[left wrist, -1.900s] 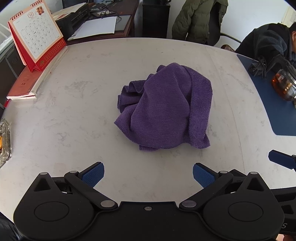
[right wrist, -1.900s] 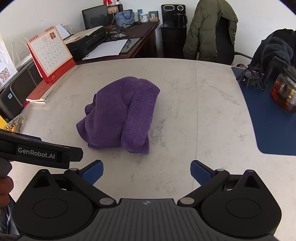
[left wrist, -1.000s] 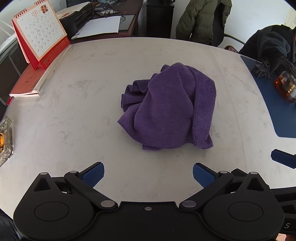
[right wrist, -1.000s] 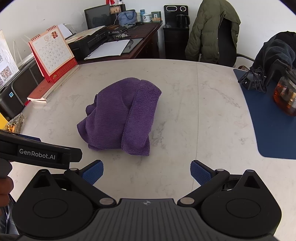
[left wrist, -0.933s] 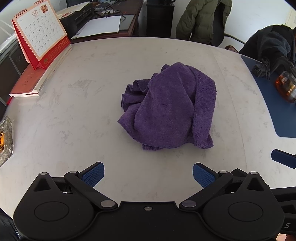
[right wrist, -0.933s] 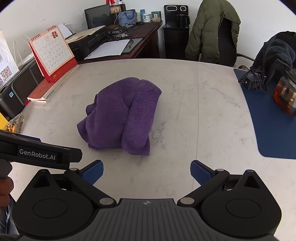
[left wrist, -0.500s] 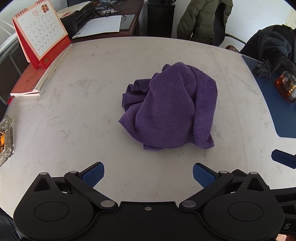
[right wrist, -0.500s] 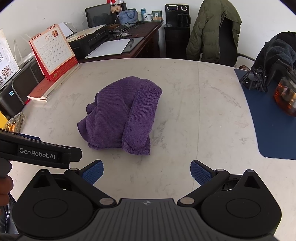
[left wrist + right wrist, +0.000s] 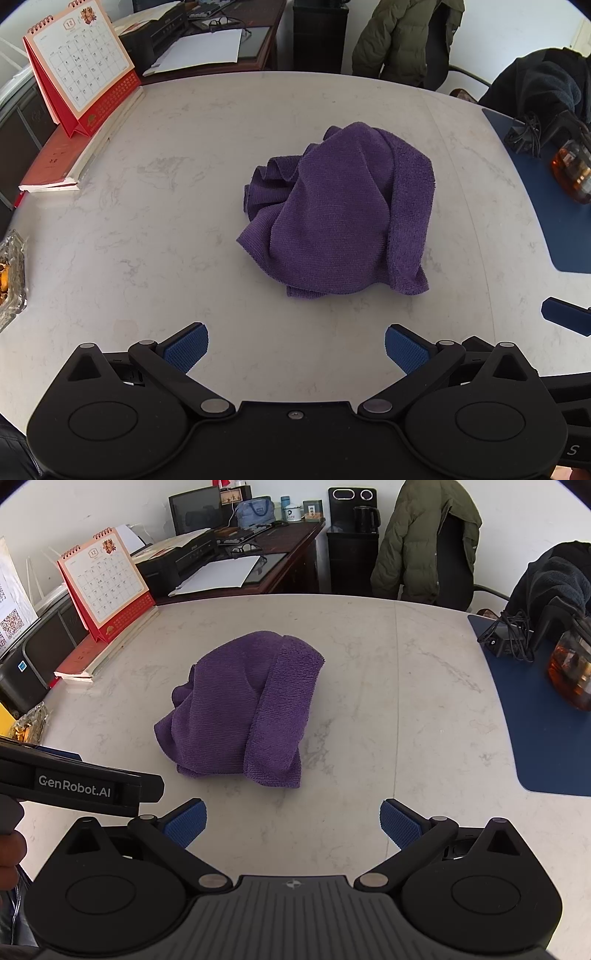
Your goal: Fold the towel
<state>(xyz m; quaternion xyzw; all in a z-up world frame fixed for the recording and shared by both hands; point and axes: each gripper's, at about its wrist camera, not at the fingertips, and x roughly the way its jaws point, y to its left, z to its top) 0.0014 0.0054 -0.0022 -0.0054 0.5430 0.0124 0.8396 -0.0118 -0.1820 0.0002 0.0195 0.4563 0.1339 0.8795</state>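
A purple towel [image 9: 340,214] lies crumpled in a heap in the middle of the white marble table [image 9: 166,206]; it also shows in the right wrist view [image 9: 243,709]. My left gripper [image 9: 295,347] is open and empty, hovering a short way in front of the towel's near edge. My right gripper [image 9: 291,823] is open and empty, in front of the towel's near right corner. The left gripper's body [image 9: 74,786] shows at the left in the right wrist view, and a right fingertip [image 9: 565,319] shows at the right in the left wrist view.
A red desk calendar [image 9: 77,74] on a red book [image 9: 55,158] stands at the far left. A blue mat [image 9: 546,720] with a glass teapot [image 9: 570,672] and cables [image 9: 509,635] lies on the right. A glass dish [image 9: 11,277] sits at the left edge.
Both grippers have drifted slightly, so the towel sits a little further right in the views. Both stay open. The towel has not moved.
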